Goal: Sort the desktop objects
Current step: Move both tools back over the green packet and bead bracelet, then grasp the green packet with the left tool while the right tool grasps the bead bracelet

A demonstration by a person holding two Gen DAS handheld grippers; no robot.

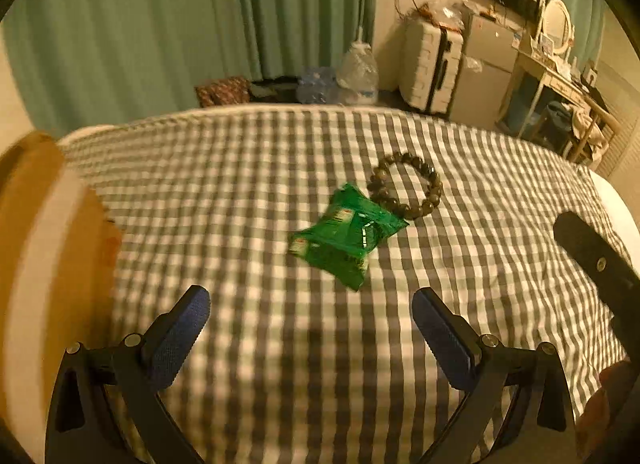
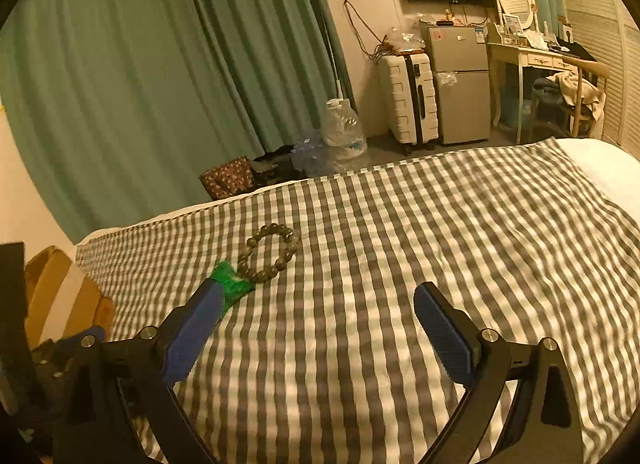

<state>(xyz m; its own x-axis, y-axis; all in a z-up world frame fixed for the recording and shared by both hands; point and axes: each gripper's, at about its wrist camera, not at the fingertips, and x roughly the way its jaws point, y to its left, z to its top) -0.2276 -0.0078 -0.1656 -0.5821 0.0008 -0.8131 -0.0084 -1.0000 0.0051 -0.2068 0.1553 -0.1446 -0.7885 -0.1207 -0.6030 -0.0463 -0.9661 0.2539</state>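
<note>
Left gripper [image 1: 310, 316]: nearest the lens in the left wrist view; its blue-padded fingers [image 1: 182, 328] are spread wide with nothing between them, hovering over the checked cloth [image 1: 280, 364] just short of the green packet.
Cardboard box [image 1: 52, 248]: at the far left edge, blurred; it looks like the place sorted things would go, though that is a guess. Its inside cannot be seen, so whether anything is already in it cannot be told.
Green packet [image 1: 346, 238]: a crinkled snack bag lying flat on the cloth, ahead of the left gripper and roughly in line with the gap between its fingers. Not picked up.
Bead bracelet [image 1: 406, 184]: a ring of dark beads lying just behind and to the right of the packet, touching or slightly overlapped by its corner. Not picked up.
Right gripper [image 2: 318, 304]: also released and empty, its fingers wide apart over bare cloth; the packet and bracelet lie off to its left, the packet partly hidden behind its left finger.
Progress: early, as far as can be judged; both visible objects lie loose on the cloth.
Left to do: grasp the packet, likely with the left gripper, carry it to its place, then handle the bracelet.
</note>
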